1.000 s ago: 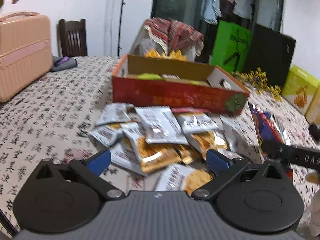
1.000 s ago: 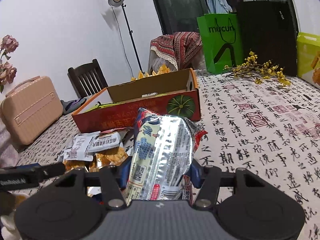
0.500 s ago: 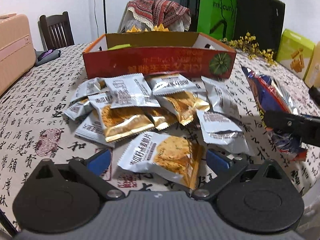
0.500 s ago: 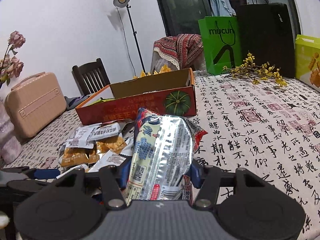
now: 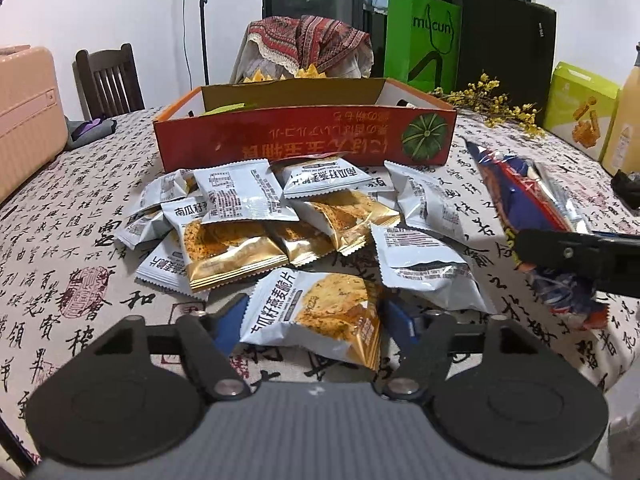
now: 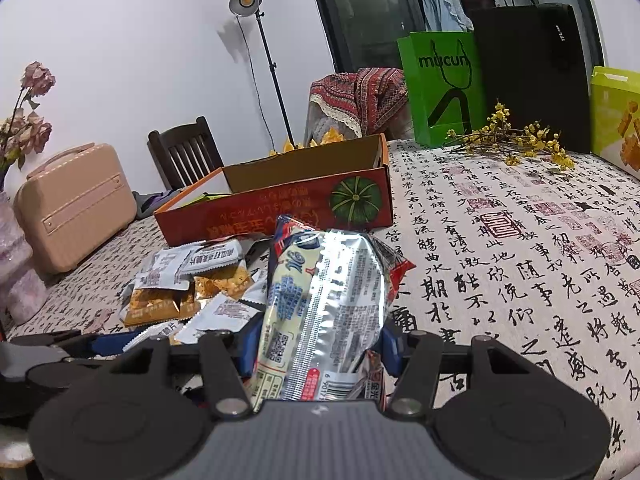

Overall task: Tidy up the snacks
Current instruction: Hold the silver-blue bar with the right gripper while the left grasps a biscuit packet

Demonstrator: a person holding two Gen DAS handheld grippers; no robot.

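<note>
Your left gripper point(image 5: 312, 320), jaws just closing, pinches a cracker packet point(image 5: 320, 316) at lower centre; the orange box point(image 5: 304, 140) sits mid-frame behind. Your right gripper point(image 6: 316, 340) grips a silver snack bag point(image 6: 328, 300), centre frame.

Your left gripper point(image 5: 312, 322) body hides the near edge of the cracker packet point(image 5: 320, 312). The silver snack bag point(image 6: 324, 312) blocks its own lower end behind your right gripper point(image 6: 316, 346). The pink case point(image 5: 28, 116) is cut off at frame left. Box point(image 5: 304, 140) contents are mostly hidden by its wall.

Small foil snack packets point(image 5: 280, 216) are lying heaped on the calligraphy-print desk point(image 5: 60, 240) — before the open red cardboard box point(image 5: 304, 136).
</note>
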